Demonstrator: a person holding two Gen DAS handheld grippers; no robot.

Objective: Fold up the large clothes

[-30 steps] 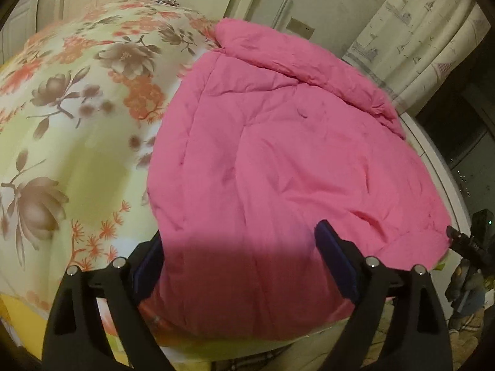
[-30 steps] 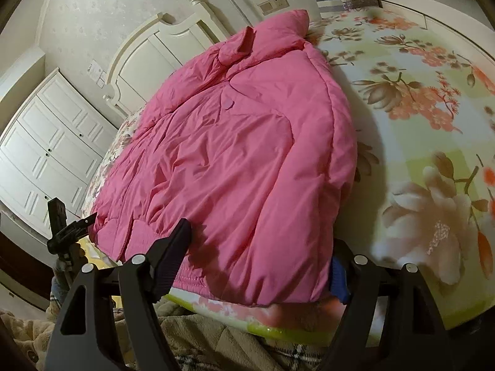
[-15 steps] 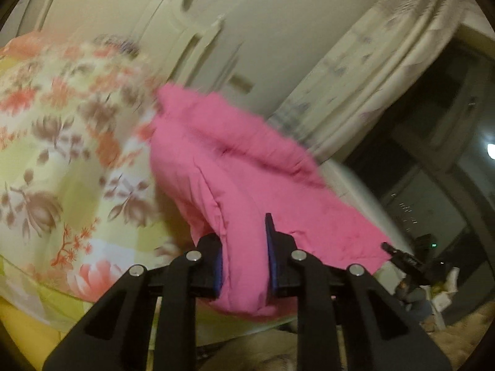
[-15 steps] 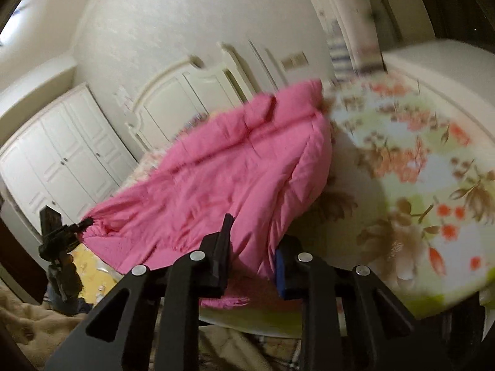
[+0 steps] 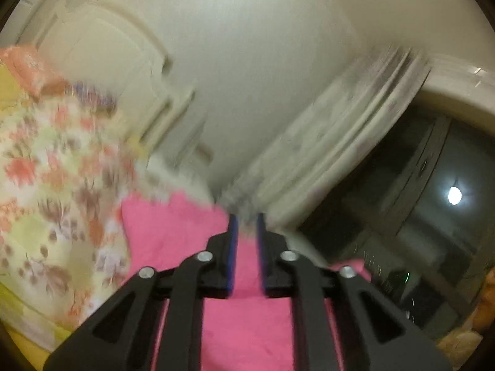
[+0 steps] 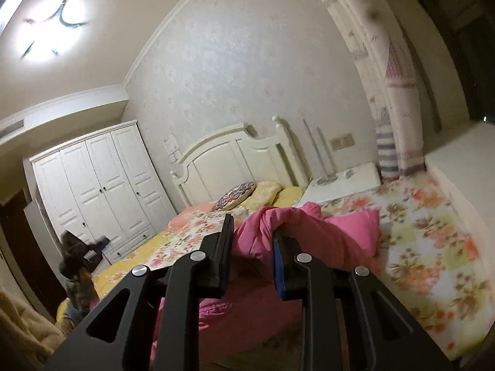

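A pink padded jacket [image 6: 312,232] lies partly on a bed [image 6: 427,235] covered in a floral sheet, its near hem raised off the mattress. The right gripper [image 6: 252,247] is clenched on a bunched fold of the jacket's hem. The left gripper [image 5: 246,241], in a blurred view, has pink cloth between its jaws, which have just been opening slightly; whether its pads press on the fabric, I cannot tell. Both grippers point nearly level, towards the white headboard [image 6: 235,157]. The step in hand seems to be lifting the bottom hem to fold it. The next move likely calls for carrying the hem forward over the jacket's body towards the collar, keeping both corners level, then laying it flat.
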